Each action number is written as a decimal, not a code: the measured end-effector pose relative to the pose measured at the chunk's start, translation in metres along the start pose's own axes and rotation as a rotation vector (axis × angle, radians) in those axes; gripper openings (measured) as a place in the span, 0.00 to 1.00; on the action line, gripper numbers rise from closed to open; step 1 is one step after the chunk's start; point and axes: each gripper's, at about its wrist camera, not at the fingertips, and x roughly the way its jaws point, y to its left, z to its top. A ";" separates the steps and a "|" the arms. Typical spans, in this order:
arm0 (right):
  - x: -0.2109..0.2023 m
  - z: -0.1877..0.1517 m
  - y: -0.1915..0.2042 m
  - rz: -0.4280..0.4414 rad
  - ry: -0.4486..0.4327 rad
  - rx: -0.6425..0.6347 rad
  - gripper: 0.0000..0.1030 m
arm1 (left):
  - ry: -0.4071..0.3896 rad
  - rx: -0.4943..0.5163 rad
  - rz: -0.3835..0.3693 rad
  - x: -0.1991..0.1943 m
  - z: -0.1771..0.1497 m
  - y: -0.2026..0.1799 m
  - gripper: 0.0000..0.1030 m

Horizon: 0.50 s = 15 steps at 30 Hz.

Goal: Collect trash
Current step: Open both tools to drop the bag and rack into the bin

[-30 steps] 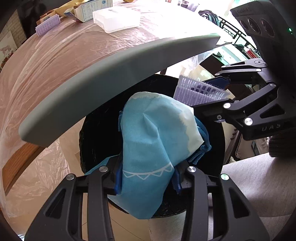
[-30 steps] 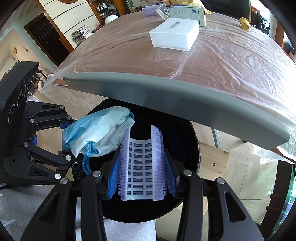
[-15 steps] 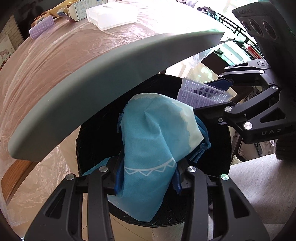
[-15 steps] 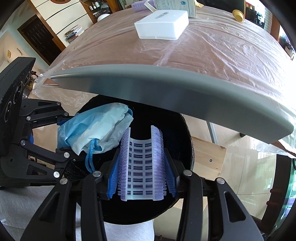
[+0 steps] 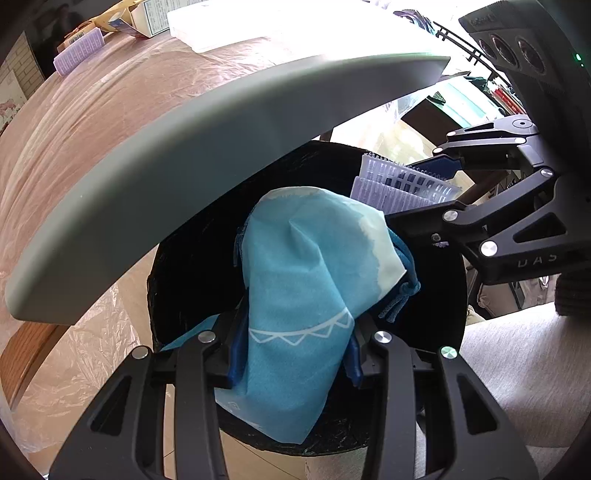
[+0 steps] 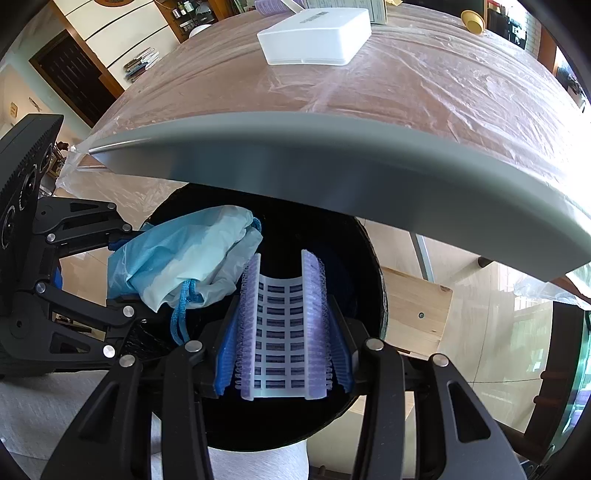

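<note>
"DAS" lettering on right gripper [image 5: 417, 192], jaws clamping purple roller [image 6: 282, 325]; left gripper [image 5: 295, 354] pinching blue bag [image 5: 306, 295].

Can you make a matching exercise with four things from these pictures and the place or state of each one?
Things:
1. blue drawstring bag
2. purple bristled strip
3. white box
4. black bin

Places:
a. on the table
b. in the right gripper
c. below both grippers
d. in the left gripper

Pairs: 1-d, 2-b, 3-a, 4-c

Table edge [image 5: 207, 155] nearer both cameras.
</note>
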 end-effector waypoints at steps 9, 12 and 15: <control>0.002 -0.002 -0.002 0.003 0.001 0.023 0.41 | -0.003 0.009 0.005 0.002 0.000 -0.003 0.45; 0.001 -0.002 -0.009 -0.002 -0.001 0.047 0.45 | -0.007 0.008 0.004 0.002 0.000 -0.005 0.78; -0.003 -0.003 -0.017 -0.003 -0.002 0.095 0.75 | -0.024 0.002 0.023 -0.001 -0.001 -0.005 0.83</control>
